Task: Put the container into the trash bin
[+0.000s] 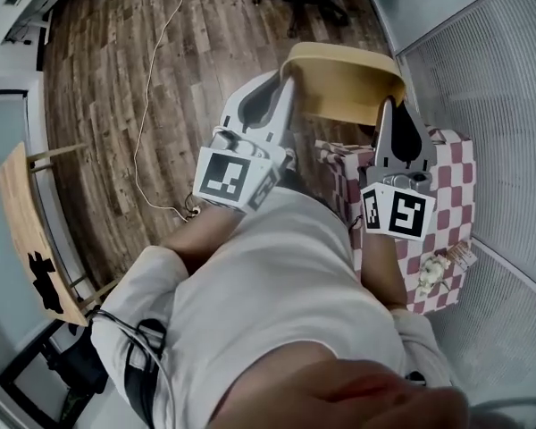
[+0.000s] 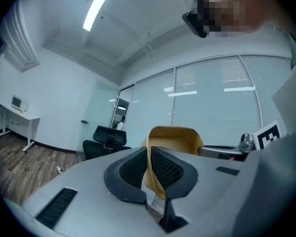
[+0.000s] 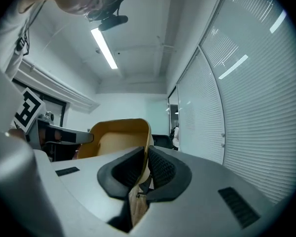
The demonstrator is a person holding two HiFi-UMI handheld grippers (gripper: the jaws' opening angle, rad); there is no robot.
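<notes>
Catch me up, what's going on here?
A person holds a tan container in the air with both grippers. The left gripper is shut on its left wall, and the right gripper on its right wall. Below lie wood floor and a checkered cloth. No trash bin shows in any view.

floor: wood planks (image 1: pixel 116 79) | walls: blinded glass (image 2: pixel 212 98) | light: ceiling strip (image 2: pixel 101 6)

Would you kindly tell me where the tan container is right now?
In the head view the tan container is upper centre-right, gripped by its rim between the left hand-held gripper and the right hand-held gripper, beside the checkered cloth.
</notes>
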